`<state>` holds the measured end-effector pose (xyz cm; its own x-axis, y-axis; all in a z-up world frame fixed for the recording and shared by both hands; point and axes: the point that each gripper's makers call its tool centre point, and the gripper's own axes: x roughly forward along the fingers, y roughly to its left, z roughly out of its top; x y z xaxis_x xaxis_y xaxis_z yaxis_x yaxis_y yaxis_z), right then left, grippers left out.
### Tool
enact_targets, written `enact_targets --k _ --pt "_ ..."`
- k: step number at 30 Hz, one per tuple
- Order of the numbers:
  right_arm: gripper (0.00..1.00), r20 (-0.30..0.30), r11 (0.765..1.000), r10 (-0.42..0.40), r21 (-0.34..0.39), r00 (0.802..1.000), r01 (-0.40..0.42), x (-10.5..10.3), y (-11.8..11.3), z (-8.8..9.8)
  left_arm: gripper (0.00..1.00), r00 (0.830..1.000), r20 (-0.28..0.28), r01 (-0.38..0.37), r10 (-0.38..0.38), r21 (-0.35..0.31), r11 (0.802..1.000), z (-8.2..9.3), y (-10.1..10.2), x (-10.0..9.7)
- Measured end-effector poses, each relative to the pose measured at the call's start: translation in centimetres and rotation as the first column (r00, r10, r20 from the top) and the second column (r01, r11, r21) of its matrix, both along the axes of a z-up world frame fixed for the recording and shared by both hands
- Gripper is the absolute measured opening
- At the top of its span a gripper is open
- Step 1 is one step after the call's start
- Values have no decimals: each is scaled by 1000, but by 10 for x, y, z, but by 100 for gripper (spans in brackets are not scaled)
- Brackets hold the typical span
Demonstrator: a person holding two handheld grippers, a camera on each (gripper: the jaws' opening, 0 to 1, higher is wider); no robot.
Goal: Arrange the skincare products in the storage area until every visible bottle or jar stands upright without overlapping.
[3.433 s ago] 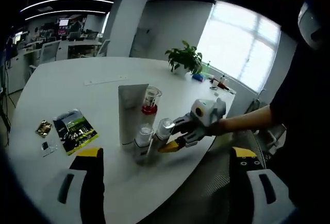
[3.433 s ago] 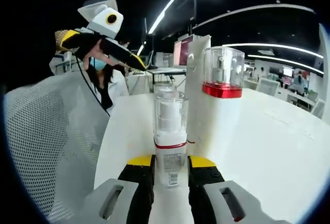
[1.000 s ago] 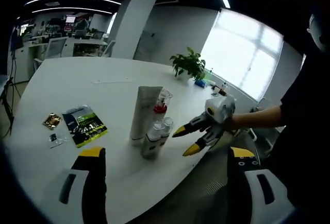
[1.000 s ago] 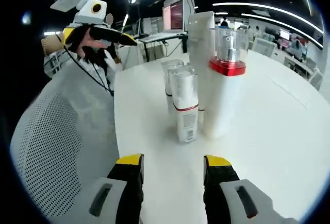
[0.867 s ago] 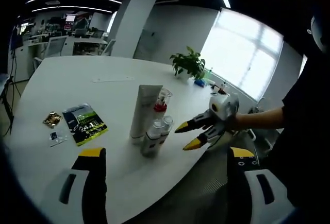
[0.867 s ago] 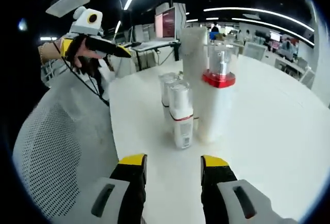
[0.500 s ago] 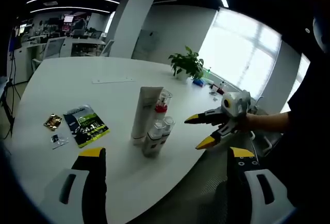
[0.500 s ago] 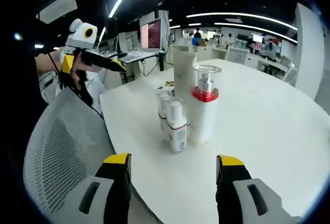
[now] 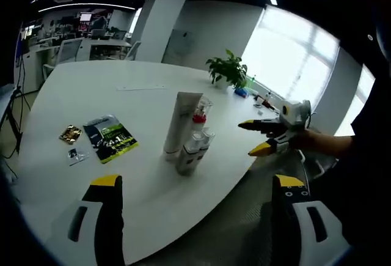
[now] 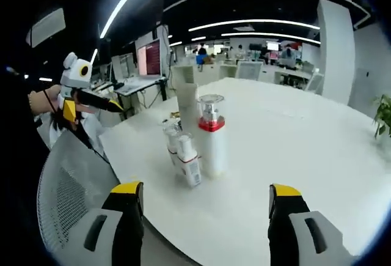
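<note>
Four skincare products stand upright in a tight cluster on the white table (image 9: 73, 95). They are a tall white tube (image 9: 180, 125), a white pump bottle with a red collar (image 9: 199, 117) and two small clear-capped bottles (image 9: 189, 153) (image 9: 206, 139). The right gripper view has the same tube (image 10: 185, 92), red-collared bottle (image 10: 211, 134) and small bottles (image 10: 189, 159) (image 10: 171, 137). My left gripper (image 9: 197, 181) is open and empty, well back from the cluster. Also open and empty is my right gripper (image 10: 206, 189), which hangs off the table's edge (image 9: 252, 139). The left gripper (image 10: 91, 104) appears at the far left.
A green leaflet (image 9: 110, 139) and two small sachets (image 9: 70, 134) (image 9: 76, 155) lie left of the cluster. A potted plant (image 9: 227, 70) stands at the far edge. A grey mesh chair (image 10: 67, 199) sits by the near table edge. A person's hand holds each gripper.
The right gripper let go of the small bottle, opened wide and drew back off the table edge. Both views pulled away from the cluster, which stays upright.
</note>
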<state>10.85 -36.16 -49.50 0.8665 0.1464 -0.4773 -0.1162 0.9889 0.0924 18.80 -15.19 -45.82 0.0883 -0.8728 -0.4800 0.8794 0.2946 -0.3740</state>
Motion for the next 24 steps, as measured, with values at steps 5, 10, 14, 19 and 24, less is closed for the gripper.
enact_targets --k 5,10,14,19,24 --pt "99 -1 999 -30 18 1000 30 -7 -6 -1 97 1000 -2 -24 24 25 999 -4 9 3" --pt "99 -24 999 -46 2 999 46 -8 -8 -6 99 999 0 -44 44 56 997 -11 18 6" --pt "99 -16 998 -60 -2 998 60 -4 -4 -7 99 999 4 -53 53 76 996 -14 23 8" --pt "99 -26 997 -48 -59 999 46 -4 1 -9 99 998 5 -63 63 90 994 -16 24 13" --pt "99 -25 996 -71 -61 997 69 -4 -2 -8 99 997 -12 -71 72 92 993 -17 18 21"
